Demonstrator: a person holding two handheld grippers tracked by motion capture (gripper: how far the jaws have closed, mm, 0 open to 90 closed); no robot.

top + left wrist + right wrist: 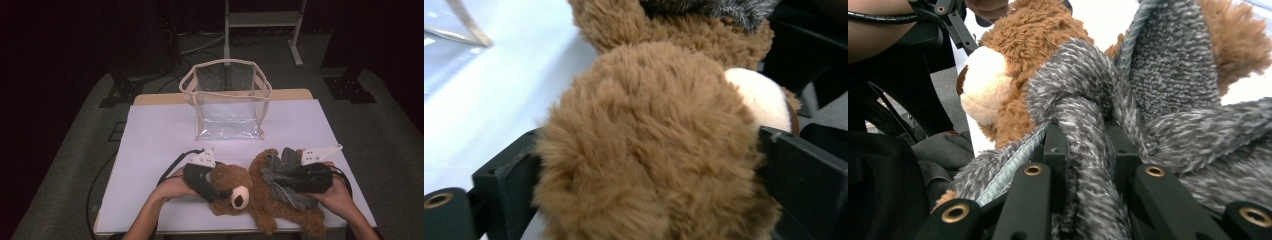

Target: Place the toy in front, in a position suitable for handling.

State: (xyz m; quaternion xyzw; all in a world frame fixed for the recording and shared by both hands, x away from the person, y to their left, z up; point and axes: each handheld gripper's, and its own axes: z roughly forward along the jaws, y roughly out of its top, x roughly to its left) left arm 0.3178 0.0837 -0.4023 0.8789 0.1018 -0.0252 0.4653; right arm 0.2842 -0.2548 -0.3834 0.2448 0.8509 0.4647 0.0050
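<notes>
Teddy bear [252, 192] near table's front edge [200, 231]

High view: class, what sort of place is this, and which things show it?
Probably a recording studio or lab, not a home. A white-topped table stands alone against dark surroundings, cables trail over the grey floor, and a metal stand rises behind.
</notes>
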